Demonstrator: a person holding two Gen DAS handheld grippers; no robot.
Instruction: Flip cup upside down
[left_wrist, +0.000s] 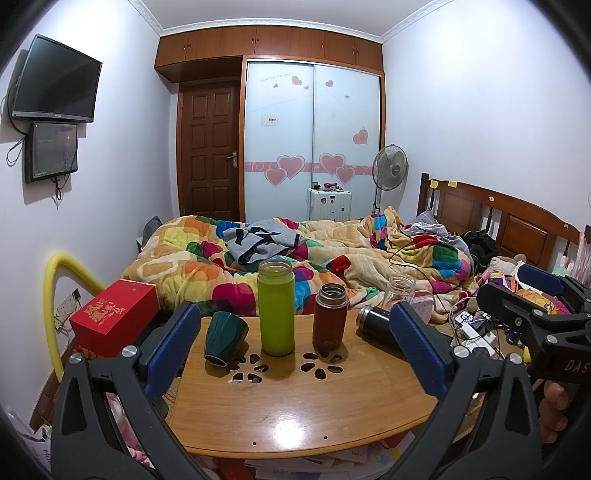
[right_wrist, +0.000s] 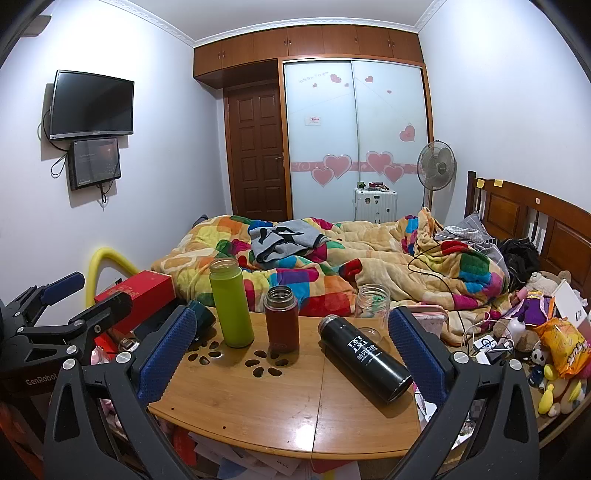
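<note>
A dark green faceted cup (left_wrist: 224, 338) lies tilted on the left of the bamboo table (left_wrist: 303, 413), its base toward me. In the right wrist view it (right_wrist: 202, 316) is half hidden behind the left finger. A lime bottle (left_wrist: 276, 307) and a red flask (left_wrist: 330, 316) stand upright mid-table. A black flask (right_wrist: 364, 357) lies on its side at the right. My left gripper (left_wrist: 295, 347) is open and empty, above the table's near part. My right gripper (right_wrist: 291, 354) is open and empty, with the black flask between its fingers' lines.
A clear jar (right_wrist: 373, 304) stands at the table's far right edge. A red box (left_wrist: 114, 316) sits left of the table. A bed with a colourful quilt (left_wrist: 295, 251) lies behind. Toys and cables (right_wrist: 535, 343) crowd the right side. Papers (right_wrist: 258, 461) lie under the table.
</note>
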